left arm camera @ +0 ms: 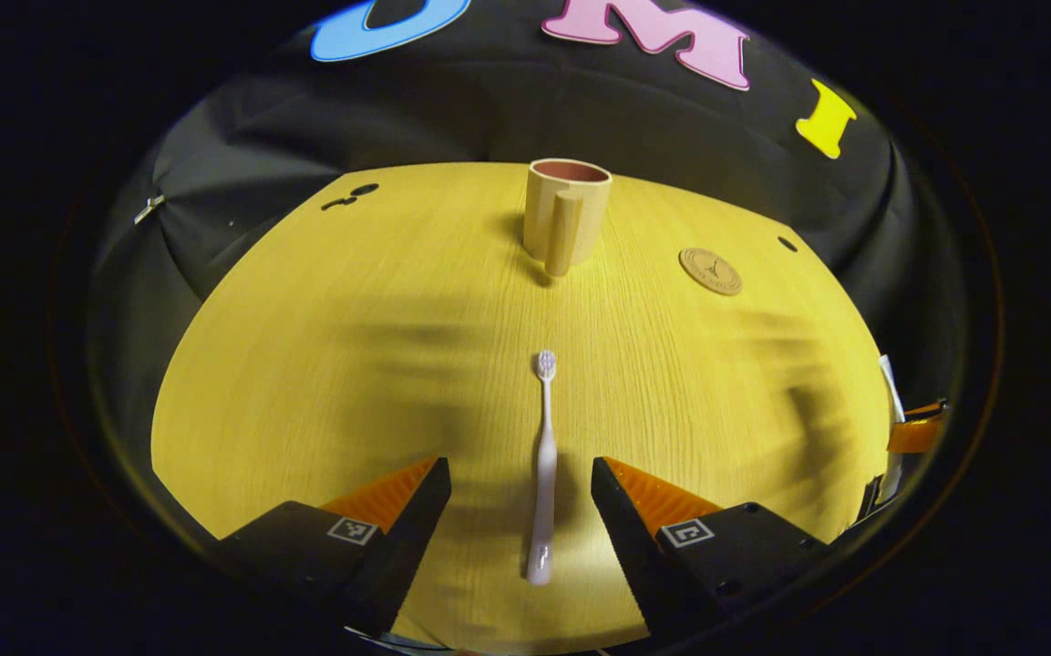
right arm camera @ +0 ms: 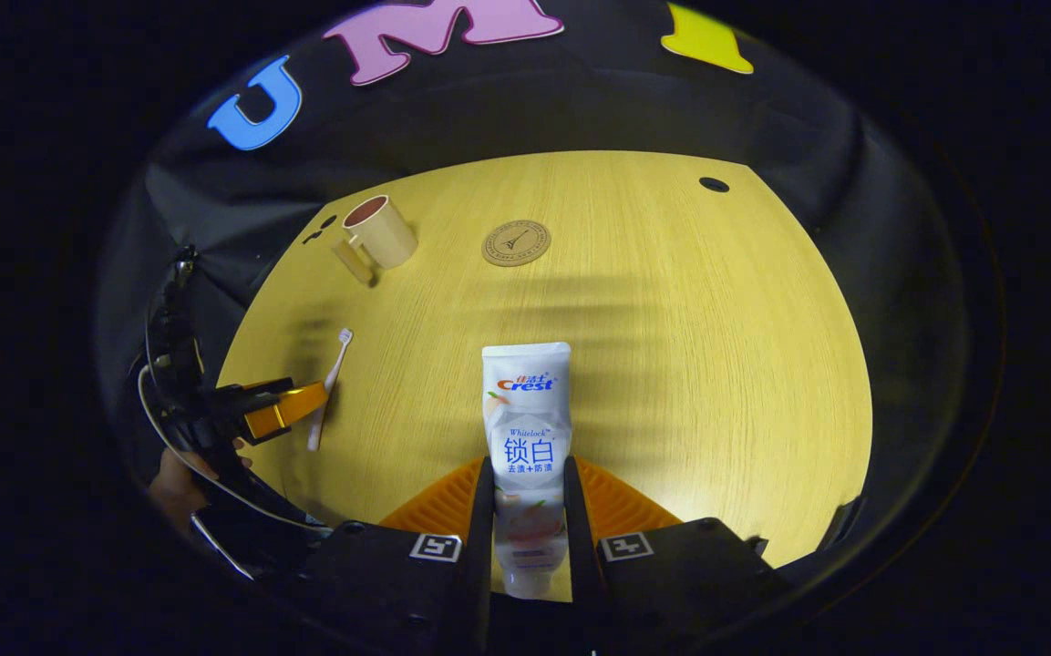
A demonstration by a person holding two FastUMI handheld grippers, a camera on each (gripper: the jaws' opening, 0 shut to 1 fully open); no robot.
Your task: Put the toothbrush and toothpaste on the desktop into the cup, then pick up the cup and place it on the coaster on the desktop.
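My right claw (right arm camera: 525, 519) clenches the toothpaste (right arm camera: 526, 437) low at centre, ready for the cup (right arm camera: 381, 230) at upper left. My left claw (left arm camera: 520, 510) stands released astride the toothbrush (left arm camera: 543, 465) on the worktop (left arm camera: 306, 364), so 1 squeeze can take it.

We see a light wooden desktop (left arm camera: 324, 364) with fine grain, lit warmly so that it looks yellow, with soft blurred shadows lying across it. Small dark holes (right arm camera: 714, 184) sit near its far edge. Behind and around it hangs wrinkled black cloth (left arm camera: 489, 118).
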